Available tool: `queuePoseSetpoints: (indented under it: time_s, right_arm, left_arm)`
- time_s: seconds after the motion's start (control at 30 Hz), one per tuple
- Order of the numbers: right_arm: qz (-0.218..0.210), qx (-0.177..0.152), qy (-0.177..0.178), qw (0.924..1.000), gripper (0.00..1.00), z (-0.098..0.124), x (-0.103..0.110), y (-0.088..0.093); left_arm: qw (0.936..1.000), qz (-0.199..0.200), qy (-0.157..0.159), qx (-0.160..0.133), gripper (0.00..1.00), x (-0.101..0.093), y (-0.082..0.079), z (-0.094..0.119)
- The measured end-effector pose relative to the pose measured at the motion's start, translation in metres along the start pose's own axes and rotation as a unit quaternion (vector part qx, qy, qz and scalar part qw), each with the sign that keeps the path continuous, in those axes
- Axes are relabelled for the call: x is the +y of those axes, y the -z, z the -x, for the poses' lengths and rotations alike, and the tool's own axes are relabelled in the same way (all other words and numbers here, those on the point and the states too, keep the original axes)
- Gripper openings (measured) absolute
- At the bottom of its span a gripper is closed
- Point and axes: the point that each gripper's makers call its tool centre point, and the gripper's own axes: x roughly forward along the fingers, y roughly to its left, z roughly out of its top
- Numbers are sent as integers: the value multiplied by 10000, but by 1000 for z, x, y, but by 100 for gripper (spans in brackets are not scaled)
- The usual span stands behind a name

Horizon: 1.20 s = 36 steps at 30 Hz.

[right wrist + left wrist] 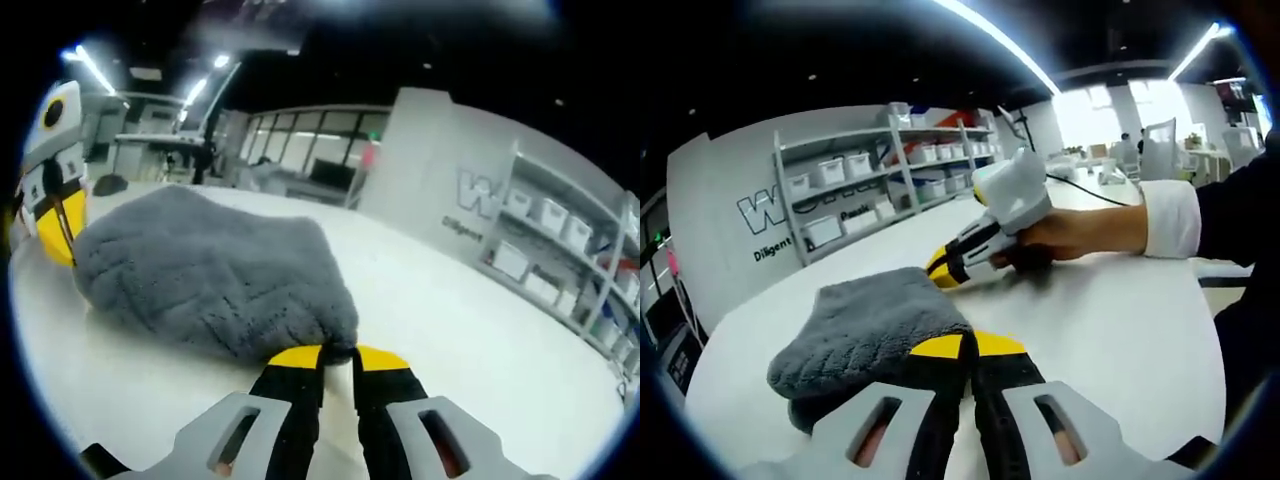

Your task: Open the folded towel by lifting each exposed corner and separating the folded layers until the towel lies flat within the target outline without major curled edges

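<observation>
A grey folded towel point(865, 325) lies bunched on the white table point(1120, 330). In the left gripper view my left gripper point(970, 345) has its yellow-tipped jaws shut on the towel's near edge. The right gripper point(938, 270), held by a hand point(1070, 232), comes in from the right with its tips at the towel's far edge. In the right gripper view the towel point(200, 270) is a thick mound, and my right gripper point(338, 358) is pinched on its nearest corner. The left gripper point(55, 225) shows at the far left, against the towel's other side.
White shelves with storage bins point(880, 180) stand along the wall past the table's far edge, also seen as shelves point(560, 250) in the right gripper view. Bare white tabletop point(450, 320) spreads around the towel. A person's dark sleeve with a white cuff point(1170, 215) reaches in.
</observation>
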Motion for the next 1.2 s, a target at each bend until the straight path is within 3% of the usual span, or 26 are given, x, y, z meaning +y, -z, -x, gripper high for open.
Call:
queuePoseSetpoints:
  time_s: [1.2]
  right_arm:
    - [119, 14, 290, 9995, 14, -17, -4, -6]
  left_arm:
    - [9997, -228, 16, 15, 1, -16, -4, -7]
